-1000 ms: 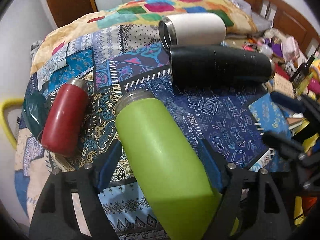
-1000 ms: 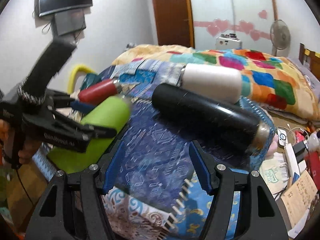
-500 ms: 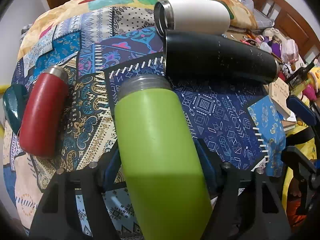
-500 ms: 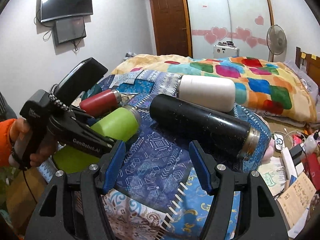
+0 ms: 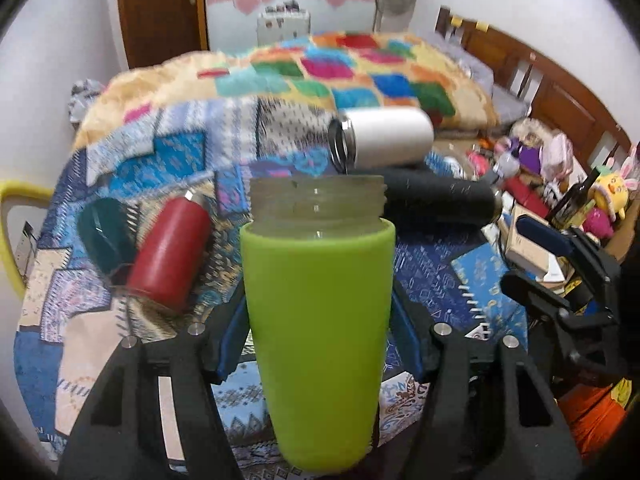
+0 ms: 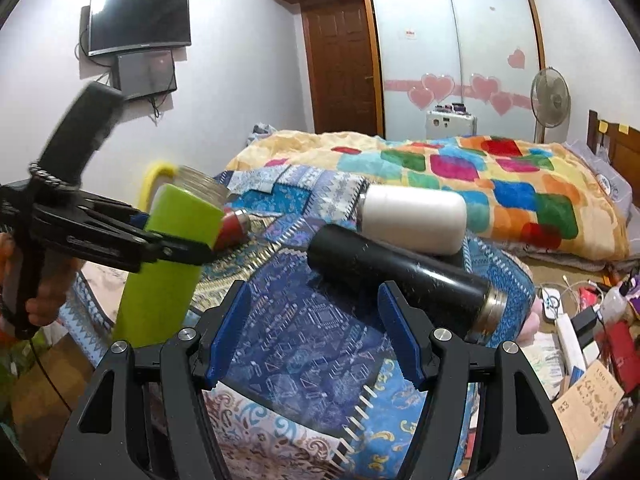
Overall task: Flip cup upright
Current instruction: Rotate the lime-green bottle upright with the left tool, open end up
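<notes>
In the left wrist view, the left gripper (image 5: pixel 320 334) is clamped on the green cup (image 5: pixel 318 320), its blue pads pressed against both sides of the body. The cup stands nearly upright between them, threaded mouth at the top and open — its base is at the near edge of the patterned cloth (image 5: pixel 432 268), though whether it touches the cloth cannot be told. Behind it to the left a red flask (image 5: pixel 170 252) lies on its side just beside a dark green cup (image 5: pixel 105 232); behind to the right a black flask (image 5: pixel 436 202) lies crosswise, with a white flask (image 5: pixel 386 138) on its side at the cloth's far edge. In the right wrist view, the right gripper (image 6: pixel 314 330) hangs with jaws spread wide and nothing between them, over the near part of the patterned cloth (image 6: pixel 304 336). At the cloth's left edge the green cup (image 6: pixel 168 264) tilts slightly, gripped by the left gripper (image 6: pixel 176 246) — the black flask (image 6: pixel 404 280) and white flask (image 6: pixel 412 218) lie touching at the cloth's right edge.
</notes>
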`<state>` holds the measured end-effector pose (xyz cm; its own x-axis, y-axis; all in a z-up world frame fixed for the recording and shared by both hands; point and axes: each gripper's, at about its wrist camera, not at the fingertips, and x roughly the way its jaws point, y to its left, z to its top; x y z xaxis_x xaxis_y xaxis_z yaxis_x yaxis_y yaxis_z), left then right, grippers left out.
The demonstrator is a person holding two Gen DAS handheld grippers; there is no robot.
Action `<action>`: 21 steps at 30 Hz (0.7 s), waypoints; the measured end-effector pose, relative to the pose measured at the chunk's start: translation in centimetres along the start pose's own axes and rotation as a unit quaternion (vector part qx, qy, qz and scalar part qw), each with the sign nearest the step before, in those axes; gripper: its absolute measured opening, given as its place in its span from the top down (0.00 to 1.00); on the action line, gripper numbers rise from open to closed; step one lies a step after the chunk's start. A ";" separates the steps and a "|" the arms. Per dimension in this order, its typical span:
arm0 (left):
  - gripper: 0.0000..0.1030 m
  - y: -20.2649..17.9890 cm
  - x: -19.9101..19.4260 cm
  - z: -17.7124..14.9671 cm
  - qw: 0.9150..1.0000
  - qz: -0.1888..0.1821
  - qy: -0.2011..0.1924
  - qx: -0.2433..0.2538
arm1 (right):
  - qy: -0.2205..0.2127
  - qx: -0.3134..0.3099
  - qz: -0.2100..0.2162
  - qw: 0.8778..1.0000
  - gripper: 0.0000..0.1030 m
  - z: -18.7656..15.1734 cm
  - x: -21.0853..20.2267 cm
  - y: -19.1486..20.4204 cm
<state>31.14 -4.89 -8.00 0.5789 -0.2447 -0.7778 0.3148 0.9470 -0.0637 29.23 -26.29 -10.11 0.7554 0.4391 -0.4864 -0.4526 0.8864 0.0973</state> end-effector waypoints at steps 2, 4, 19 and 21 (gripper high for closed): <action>0.39 0.1 -1.3 -0.1 1.000 0.001 -0.020 -0.001 | -0.006 -0.002 0.002 1.000 0.39 0.3 -0.2 0.4; 0.39 0.2 -2.3 0.0 0.999 -0.001 -0.033 -0.003 | -0.011 -0.004 0.004 1.000 0.39 0.6 -0.3 0.7; 0.39 1.0 -1.5 2.2 0.998 0.007 -0.069 -0.003 | -0.020 0.004 0.011 1.000 0.39 1.1 0.7 0.8; 0.39 0.9 -0.9 2.0 0.998 0.010 -0.065 0.001 | -0.018 0.005 0.012 1.000 0.39 1.0 0.7 0.8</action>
<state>32.41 -4.25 -6.12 0.6772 -0.2515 -0.6915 0.3044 0.9513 -0.0479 29.88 -25.07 -9.48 0.7609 0.4646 -0.4530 -0.4660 0.8770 0.1167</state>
